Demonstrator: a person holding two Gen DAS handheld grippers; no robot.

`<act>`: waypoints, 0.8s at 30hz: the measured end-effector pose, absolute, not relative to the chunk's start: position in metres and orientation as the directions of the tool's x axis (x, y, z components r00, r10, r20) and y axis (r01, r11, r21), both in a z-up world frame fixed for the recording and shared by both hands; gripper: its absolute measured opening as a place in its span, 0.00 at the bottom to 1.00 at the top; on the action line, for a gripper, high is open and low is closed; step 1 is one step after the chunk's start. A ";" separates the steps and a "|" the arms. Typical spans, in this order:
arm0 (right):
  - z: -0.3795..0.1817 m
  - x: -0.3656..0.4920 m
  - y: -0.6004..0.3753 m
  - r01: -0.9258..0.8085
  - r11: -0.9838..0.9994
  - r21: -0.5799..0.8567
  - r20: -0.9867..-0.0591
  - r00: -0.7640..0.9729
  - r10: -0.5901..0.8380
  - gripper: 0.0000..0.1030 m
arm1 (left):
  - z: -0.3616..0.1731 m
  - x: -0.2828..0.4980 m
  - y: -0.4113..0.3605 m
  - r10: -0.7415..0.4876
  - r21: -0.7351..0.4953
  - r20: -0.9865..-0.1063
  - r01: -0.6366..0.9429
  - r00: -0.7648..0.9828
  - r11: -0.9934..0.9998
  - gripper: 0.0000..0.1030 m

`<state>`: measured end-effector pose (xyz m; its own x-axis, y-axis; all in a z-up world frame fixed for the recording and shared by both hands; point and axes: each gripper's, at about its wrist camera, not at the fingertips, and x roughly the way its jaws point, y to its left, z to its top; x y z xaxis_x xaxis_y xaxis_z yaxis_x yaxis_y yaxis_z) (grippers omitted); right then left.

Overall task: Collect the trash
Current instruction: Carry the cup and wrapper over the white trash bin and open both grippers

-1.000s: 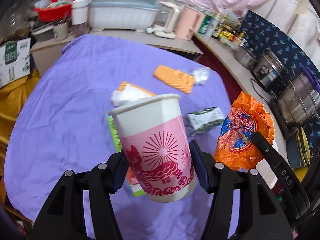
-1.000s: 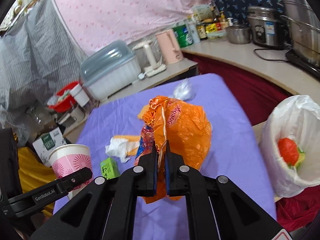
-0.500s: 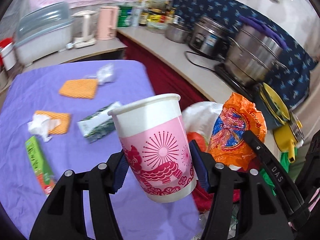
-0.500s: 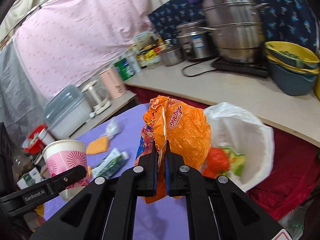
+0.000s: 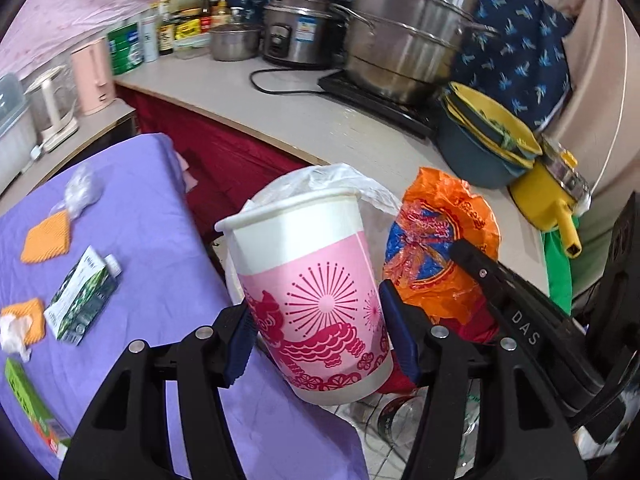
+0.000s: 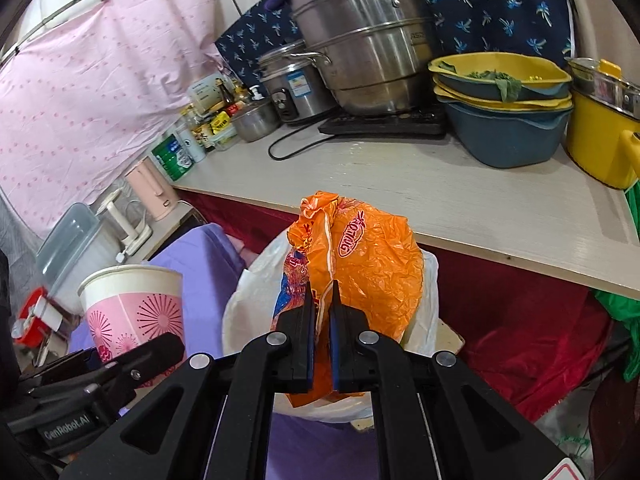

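On the far left of the left wrist view, a green carton (image 5: 28, 404), a crumpled tissue (image 5: 14, 330), two orange wafer pieces (image 5: 47, 236) and a small milk carton (image 5: 82, 300) are lying on the purple tablecloth (image 5: 152, 240). Moving right, the left gripper (image 5: 320, 340) is clamping a pink-and-white paper cup (image 5: 308, 288) between its blue pads, holding it upright in the air, in front of the white trash bag (image 5: 340, 178) that is sitting just beside the table edge. Further right, the right gripper (image 6: 321, 308) is pinching an orange snack bag (image 6: 360, 256) with its jaws nearly together, and the bag is hanging directly over the open mouth of the white trash bag (image 6: 248, 300). Beyond it, a steel steamer pot (image 6: 360, 40) and stacked basins (image 6: 504, 112) are standing on the counter (image 6: 440, 200)
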<state>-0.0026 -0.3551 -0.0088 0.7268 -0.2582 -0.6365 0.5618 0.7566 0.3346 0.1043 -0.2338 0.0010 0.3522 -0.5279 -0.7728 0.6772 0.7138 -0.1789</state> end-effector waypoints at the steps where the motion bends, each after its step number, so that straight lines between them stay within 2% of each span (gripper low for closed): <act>1: -0.012 -0.001 -0.357 0.567 0.754 0.333 -0.641 0.722 -0.260 0.06 | -0.001 0.105 -0.236 -0.528 -0.178 -0.774 0.680 0.350 0.711 0.54; 12: -0.027 0.013 -0.365 0.577 0.750 0.322 -0.665 0.702 -0.255 0.07 | -0.026 0.127 -0.250 -0.516 -0.193 -0.802 0.686 0.301 0.701 0.55; 15: -0.028 0.016 -0.366 0.583 0.746 0.321 -0.664 0.700 -0.261 0.12 | -0.029 0.131 -0.251 -0.511 -0.192 -0.807 0.686 0.297 0.702 0.55; 17: -0.028 0.017 -0.368 0.586 0.740 0.329 -0.663 0.702 -0.261 0.20 | -0.029 0.132 -0.252 -0.504 -0.184 -0.810 0.686 0.300 0.703 0.60; 20: -0.028 0.016 -0.369 0.592 0.733 0.335 -0.659 0.703 -0.268 0.25 | -0.028 0.134 -0.250 -0.506 -0.186 -0.805 0.678 0.309 0.711 0.71; 24: -0.023 0.017 -0.366 0.590 0.737 0.330 -0.654 0.706 -0.273 0.27 | -0.026 0.136 -0.246 -0.506 -0.190 -0.803 0.670 0.314 0.718 0.73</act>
<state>0.0168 -0.3657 -0.0234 0.7056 -0.2726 -0.6541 0.5904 0.7366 0.3299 0.1360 -0.2464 -0.0256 0.3141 -0.5059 -0.8034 0.6701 0.7176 -0.1899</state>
